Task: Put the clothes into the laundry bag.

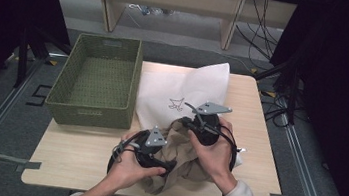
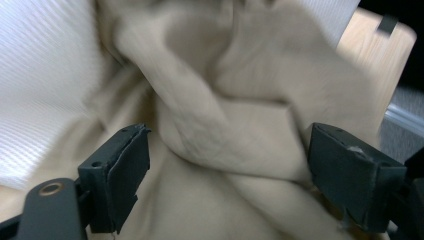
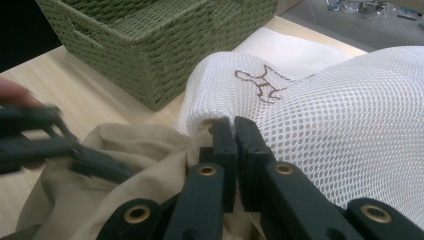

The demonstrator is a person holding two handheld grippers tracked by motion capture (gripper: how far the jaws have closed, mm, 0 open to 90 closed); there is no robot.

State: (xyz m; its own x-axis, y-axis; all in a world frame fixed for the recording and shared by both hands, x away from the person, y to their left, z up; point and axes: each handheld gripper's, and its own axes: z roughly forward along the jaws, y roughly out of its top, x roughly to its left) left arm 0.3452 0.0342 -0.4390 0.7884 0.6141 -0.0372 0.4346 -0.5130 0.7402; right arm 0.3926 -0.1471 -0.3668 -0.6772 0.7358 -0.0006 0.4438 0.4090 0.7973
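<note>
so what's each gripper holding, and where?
Right gripper pinches the mesh bag at its opening edge. Left gripper is open over the beige cloth, holding nothing.

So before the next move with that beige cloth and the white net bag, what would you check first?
1. Right tool shut on the white mesh bag rim: ok.
2. Left tool open, beige cloth between its jaws, not pinched: ok.
3. Cloth fully inside the bag: not ok, most lies outside.
4. Bag mouth wide enough: cannot tell.
5. Green basket clear of the work: ok.
</note>
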